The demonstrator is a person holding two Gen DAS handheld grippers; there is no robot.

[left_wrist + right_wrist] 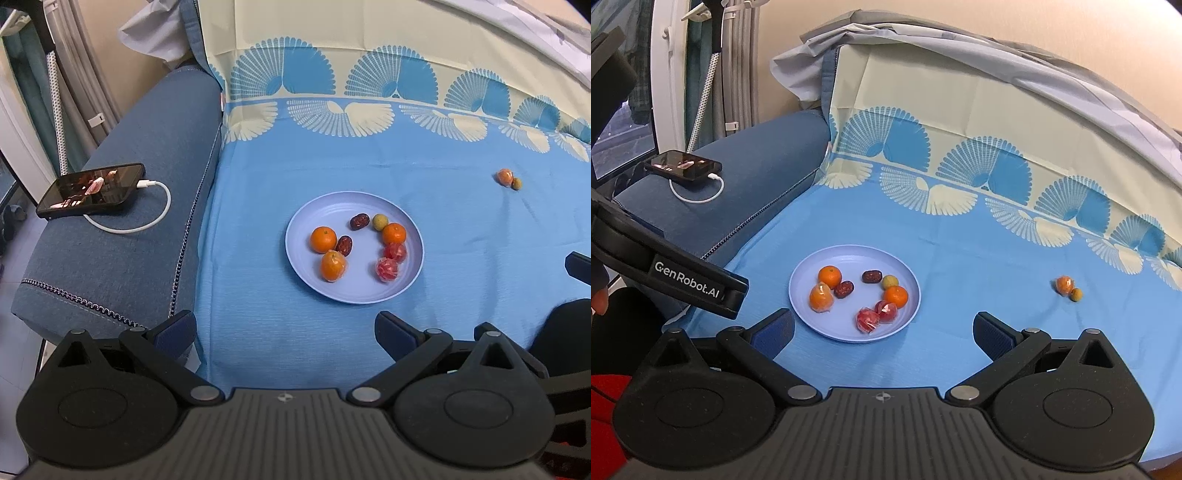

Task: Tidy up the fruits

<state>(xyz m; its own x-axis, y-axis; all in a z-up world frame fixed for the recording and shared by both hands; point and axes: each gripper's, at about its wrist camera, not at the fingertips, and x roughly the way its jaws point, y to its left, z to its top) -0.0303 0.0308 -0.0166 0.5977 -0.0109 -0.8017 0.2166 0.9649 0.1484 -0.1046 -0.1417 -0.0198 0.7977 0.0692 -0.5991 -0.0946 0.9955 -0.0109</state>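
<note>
The plate (354, 295) holds oranges, dates and wrapped fruits; both the left hand-held gripper (284, 332) and the right hand-held gripper (882, 332) gape empty.

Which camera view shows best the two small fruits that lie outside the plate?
The right wrist view: the two small fruits lie nearer there, the orange one touching the small greenish one. In the left wrist view they appear smaller and farther, toward the right edge.

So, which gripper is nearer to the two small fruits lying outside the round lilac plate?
Right, as far as I can judge. The right gripper has the two small fruits just ahead, to its right. From the left gripper they lie farther off, beyond the round lilac plate.
</note>
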